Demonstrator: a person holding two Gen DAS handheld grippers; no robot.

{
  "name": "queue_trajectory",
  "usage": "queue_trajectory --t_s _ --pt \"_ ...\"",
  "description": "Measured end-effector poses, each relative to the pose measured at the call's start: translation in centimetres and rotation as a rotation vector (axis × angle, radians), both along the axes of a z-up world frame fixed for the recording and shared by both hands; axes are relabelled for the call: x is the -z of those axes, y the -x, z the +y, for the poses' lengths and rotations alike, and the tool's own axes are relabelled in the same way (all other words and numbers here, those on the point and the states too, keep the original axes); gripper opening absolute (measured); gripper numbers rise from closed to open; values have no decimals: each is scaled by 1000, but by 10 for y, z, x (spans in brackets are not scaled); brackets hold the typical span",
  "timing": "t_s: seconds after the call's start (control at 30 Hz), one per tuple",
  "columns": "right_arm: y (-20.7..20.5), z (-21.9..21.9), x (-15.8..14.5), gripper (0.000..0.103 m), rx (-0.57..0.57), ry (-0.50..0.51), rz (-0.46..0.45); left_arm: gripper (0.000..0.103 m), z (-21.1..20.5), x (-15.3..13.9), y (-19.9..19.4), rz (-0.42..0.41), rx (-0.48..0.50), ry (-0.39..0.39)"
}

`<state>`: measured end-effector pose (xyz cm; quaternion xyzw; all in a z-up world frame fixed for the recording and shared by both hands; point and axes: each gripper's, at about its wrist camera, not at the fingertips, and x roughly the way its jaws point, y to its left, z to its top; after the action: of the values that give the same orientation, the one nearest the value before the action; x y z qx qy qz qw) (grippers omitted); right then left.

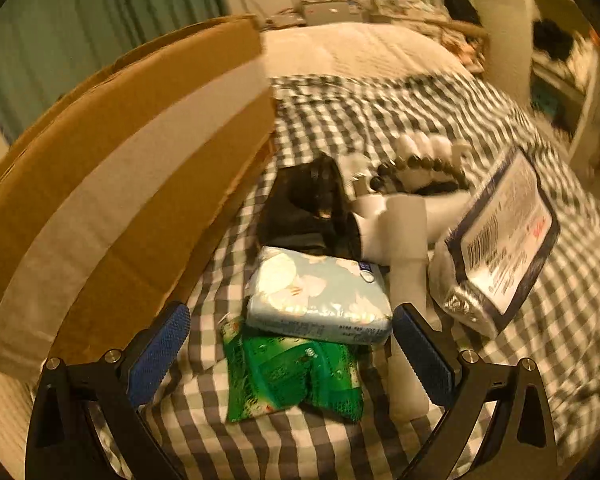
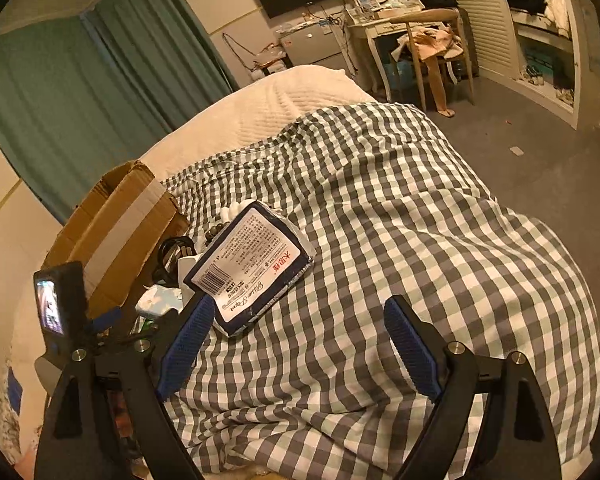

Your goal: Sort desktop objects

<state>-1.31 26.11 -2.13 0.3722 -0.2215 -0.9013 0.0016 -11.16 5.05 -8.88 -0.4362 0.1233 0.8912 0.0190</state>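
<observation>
In the left wrist view my left gripper is open just above a green packet, which lies partly under a light blue tissue pack. Behind them lie a black item, a white hair dryer and a dark bead bracelet. A navy-edged tissue pack lies at the right. My right gripper is open over the checked blanket, with nothing between its fingers. The navy-edged tissue pack lies just ahead of its left finger.
An open cardboard box stands at the left of the pile, also seen from the right wrist as the cardboard box. The left gripper's body with a small screen is at the lower left. A chair and desk stand beyond the bed.
</observation>
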Motion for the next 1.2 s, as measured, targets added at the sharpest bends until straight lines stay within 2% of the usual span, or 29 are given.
queue_trajectory --t_s 0.17,0.2,0.27,0.3,0.4,0.47,0.57,0.7,0.9,0.97,1.07,1.17,1.2 --pt "1 -7 1 87 -24 -20 -6 103 8 8 6 -29 41 55" --pt "2 -8 1 87 -30 -25 -10 100 8 8 9 -43 48 56" --pt "4 -11 4 87 -39 -33 -19 79 8 10 12 -93 69 6" --pt "4 -12 6 87 -41 -33 -23 79 8 10 11 -105 74 -12" --pt "7 -15 11 87 -46 -28 -37 74 12 6 6 -83 98 18" --pt "7 -16 12 87 -51 -27 -37 71 12 2 4 -75 99 9" --pt "7 -22 11 87 -67 -33 -27 70 7 -11 0 -44 84 -13" --pt "8 -34 10 87 -117 -43 0 70 -7 -43 -13 44 39 -49" --pt "12 -68 15 87 -234 -28 8 70 -31 -92 -20 173 -10 -204" --pt "19 -83 18 86 -275 -9 -8 70 -36 -104 -21 211 -24 -225" --pt "33 -106 26 77 -314 -3 -33 70 -45 -114 -24 244 -36 -254" --pt "56 -127 47 69 -317 5 -85 70 -58 -115 -20 247 -57 -285" --pt "65 -134 57 63 -314 13 -111 70 -63 -114 -18 240 -66 -296"
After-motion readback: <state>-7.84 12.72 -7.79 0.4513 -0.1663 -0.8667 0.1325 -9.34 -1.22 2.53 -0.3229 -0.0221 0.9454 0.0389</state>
